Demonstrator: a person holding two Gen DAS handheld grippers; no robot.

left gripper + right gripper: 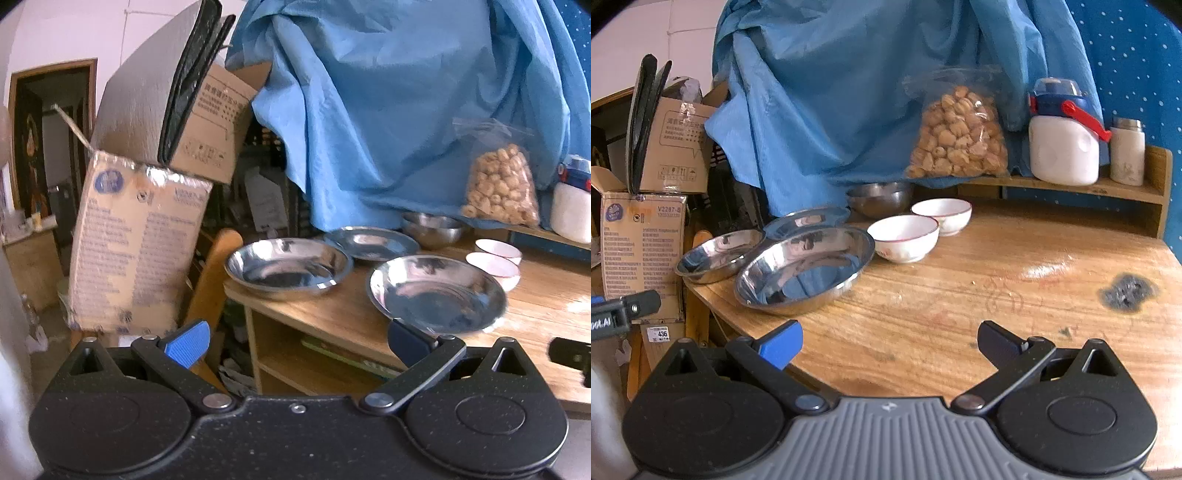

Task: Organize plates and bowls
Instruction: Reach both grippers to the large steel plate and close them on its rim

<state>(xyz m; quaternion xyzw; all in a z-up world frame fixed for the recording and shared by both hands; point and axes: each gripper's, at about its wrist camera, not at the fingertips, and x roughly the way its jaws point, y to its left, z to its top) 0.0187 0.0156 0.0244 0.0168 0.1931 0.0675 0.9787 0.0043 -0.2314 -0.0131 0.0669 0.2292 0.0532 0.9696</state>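
Plainly, both claws are spread wide and hold nothing: the left gripper (297,341) hangs just off the table's near-left corner, its dark finger (408,343) close to the rim of the nearest steel plate (437,295), though whether it touches I cannot tell, while the right gripper (888,341) hovers over bare wood at the front of the wooden table (1015,280). Outward from the right claw, that same nearest steel plate (805,269) lies flat near the table's left edge; a second steel plate (720,254) sits just beside it at the corner, its rim reaching the edge, and a third steel plate (807,220) lies behind the two, partly hidden by them. Just right of the nearest plate stand two white ceramic bowls (904,236) side by side, close enough that they may touch, and a steel bowl (879,199) sits behind them under the hanging blue cloth (831,110). On the raised shelf (1071,186) beyond rest a bag of snacks (958,136), a white jug (1063,147) and a small flask (1127,151). By my reckoning the sorting has hardly begun: no plate is stacked on another, no bowl nested, so gathering the three plates into one pile and the bowls into another is all left to do.
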